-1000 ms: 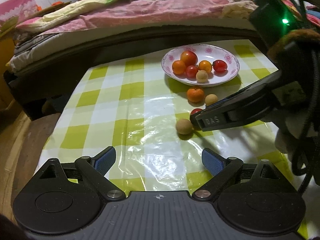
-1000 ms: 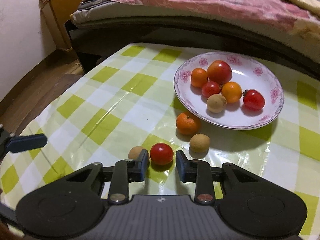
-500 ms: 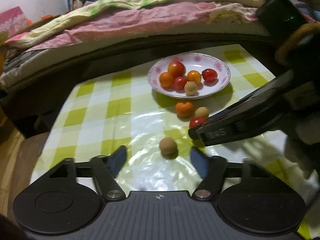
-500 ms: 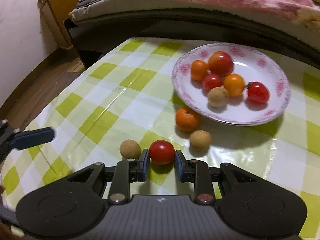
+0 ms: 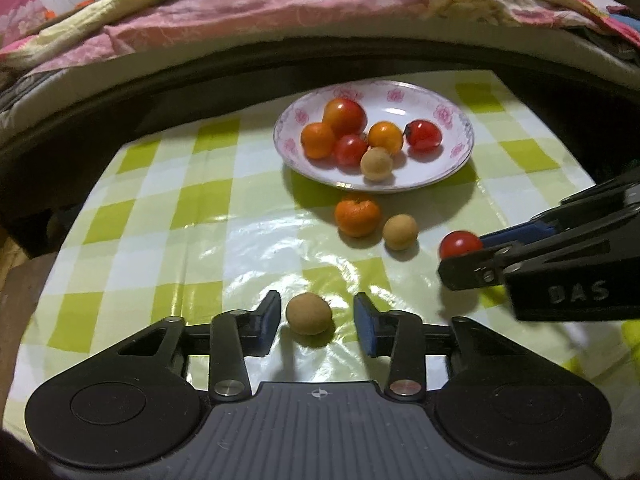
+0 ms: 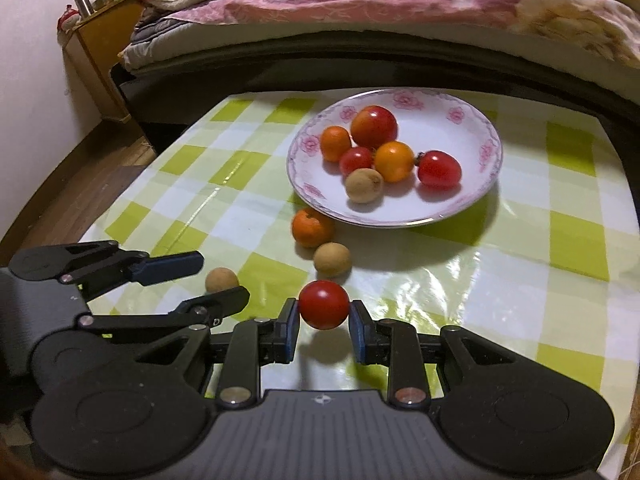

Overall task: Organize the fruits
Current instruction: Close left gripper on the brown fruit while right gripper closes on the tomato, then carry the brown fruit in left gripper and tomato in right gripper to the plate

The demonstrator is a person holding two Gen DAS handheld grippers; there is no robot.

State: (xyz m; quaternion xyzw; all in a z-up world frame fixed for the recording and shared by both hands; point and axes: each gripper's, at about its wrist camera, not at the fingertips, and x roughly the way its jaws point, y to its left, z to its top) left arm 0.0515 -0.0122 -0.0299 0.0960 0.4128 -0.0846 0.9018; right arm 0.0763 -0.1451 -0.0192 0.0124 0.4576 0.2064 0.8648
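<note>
Black gripper [image 5: 316, 322] with blue pads, silver screws, "DAS" lettering.

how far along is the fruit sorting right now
Done: six fruits sit in the plate. In hand: the right gripper is shut on a red tomato, lifted off the cloth; the left gripper is closing around a tan longan, pads not yet touching. Left: an orange and a second longan beside the plate.

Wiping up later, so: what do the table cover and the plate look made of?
Table cover: probably glossy plastic or oilcloth, since it shows bright glare and shallow wrinkles. Plate: looks like glazed ceramic, smooth white with printed pink flowers, though melamine is possible.
</note>
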